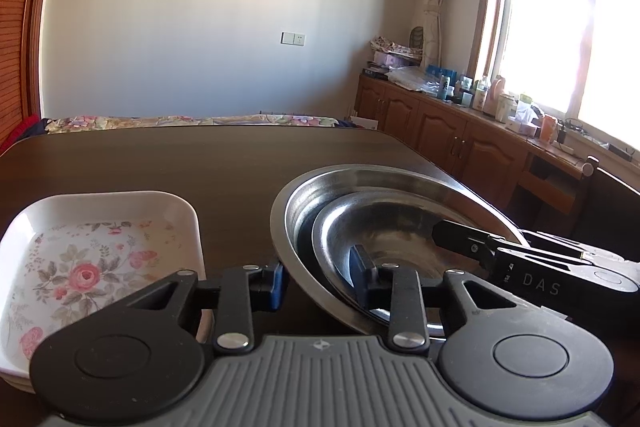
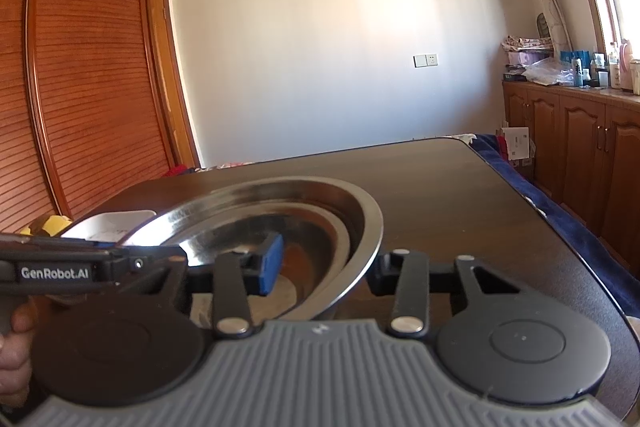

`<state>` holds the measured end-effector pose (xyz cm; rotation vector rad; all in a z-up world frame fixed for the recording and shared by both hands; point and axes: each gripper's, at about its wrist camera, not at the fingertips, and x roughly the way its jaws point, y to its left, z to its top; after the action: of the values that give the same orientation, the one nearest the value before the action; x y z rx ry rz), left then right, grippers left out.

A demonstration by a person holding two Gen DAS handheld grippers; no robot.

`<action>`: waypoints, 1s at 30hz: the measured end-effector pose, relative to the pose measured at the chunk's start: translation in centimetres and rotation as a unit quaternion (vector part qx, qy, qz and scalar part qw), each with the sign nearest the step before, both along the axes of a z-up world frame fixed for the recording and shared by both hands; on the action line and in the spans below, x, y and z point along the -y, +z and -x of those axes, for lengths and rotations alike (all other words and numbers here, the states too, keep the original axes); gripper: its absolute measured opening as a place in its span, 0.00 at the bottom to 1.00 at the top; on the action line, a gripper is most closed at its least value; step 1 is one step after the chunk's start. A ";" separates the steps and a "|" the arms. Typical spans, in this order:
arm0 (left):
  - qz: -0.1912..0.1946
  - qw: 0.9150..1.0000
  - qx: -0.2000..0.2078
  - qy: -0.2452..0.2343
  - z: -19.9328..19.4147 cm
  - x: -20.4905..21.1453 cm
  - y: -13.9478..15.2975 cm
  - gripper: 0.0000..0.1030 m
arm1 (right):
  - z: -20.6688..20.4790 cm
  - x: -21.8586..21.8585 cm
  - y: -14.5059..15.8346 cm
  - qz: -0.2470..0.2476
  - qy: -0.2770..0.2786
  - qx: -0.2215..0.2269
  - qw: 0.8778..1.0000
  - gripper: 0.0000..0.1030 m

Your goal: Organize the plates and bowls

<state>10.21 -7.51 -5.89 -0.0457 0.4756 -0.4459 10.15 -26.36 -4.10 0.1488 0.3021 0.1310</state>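
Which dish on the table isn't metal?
The white floral tray, rectangular with pink roses, left of the left hand-held gripper. The large steel bowl and the smaller steel bowl nested inside it are round metal.

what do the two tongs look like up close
Both are alike: the left tongs and right tongs have a grey ribbed base, two round black discs, black link arms with silver rivets, and blue pads on the fingers. Seen from outside, the right one reads "DAS" in white and the left one "GenRobot.AI". A bare hand shows at the edge; no sleeve or cables are visible.
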 end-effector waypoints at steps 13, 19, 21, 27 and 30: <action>0.000 1.000 0.009 -0.008 0.2 -1.2 1.9 0.33 | -0.2 0.2 0.4 -0.014 0.011 0.011 1.000 0.40; 0.000 1.000 0.020 -0.002 0.2 -2.3 3.5 0.33 | -0.4 -0.4 1.8 -0.012 0.024 0.018 0.999 0.40; -0.006 1.000 0.021 0.002 -0.1 -2.6 3.9 0.33 | -0.6 -0.7 2.3 -0.009 0.030 0.020 0.999 0.40; -0.018 0.999 0.022 0.017 -0.3 -3.7 4.4 0.33 | -1.4 -1.6 2.8 -0.006 0.046 0.022 0.999 0.40; -0.021 0.999 0.023 0.027 -0.3 -4.4 4.6 0.33 | -1.8 -1.9 3.0 -0.006 0.055 0.022 0.998 0.40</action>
<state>10.46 -3.15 -1.31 -0.0077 0.4380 -0.3835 11.92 -24.43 -1.15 0.1406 0.2649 0.2458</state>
